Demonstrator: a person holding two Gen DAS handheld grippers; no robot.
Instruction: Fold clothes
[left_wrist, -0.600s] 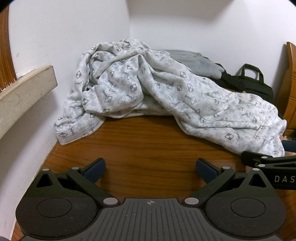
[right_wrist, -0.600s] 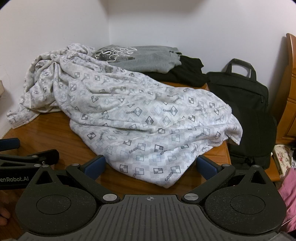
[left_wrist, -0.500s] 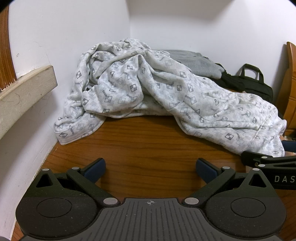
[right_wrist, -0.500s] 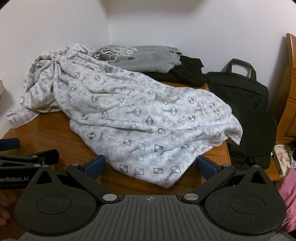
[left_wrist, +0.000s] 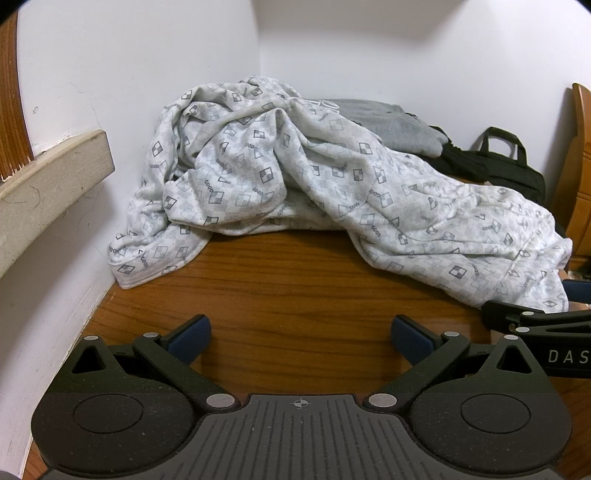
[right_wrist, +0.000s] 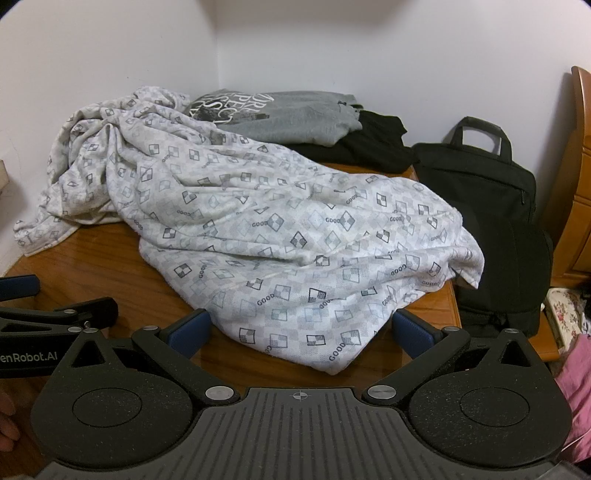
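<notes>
Right wrist view has the right gripper (right_wrist: 301, 330) spread wide and empty, its blue pads flanking the near hem of the crumpled patterned garment (right_wrist: 280, 236), which sprawls over the wooden table (right_wrist: 110, 266) from 10 o'clock to 3 o'clock. Left wrist view shows the left gripper (left_wrist: 301, 330) equally wide and empty above bare wood, the garment heaped at 12 o'clock. Pinching a true hem corner on each side, not a mid-fabric bunch, should let the cloth pull flat.
</notes>
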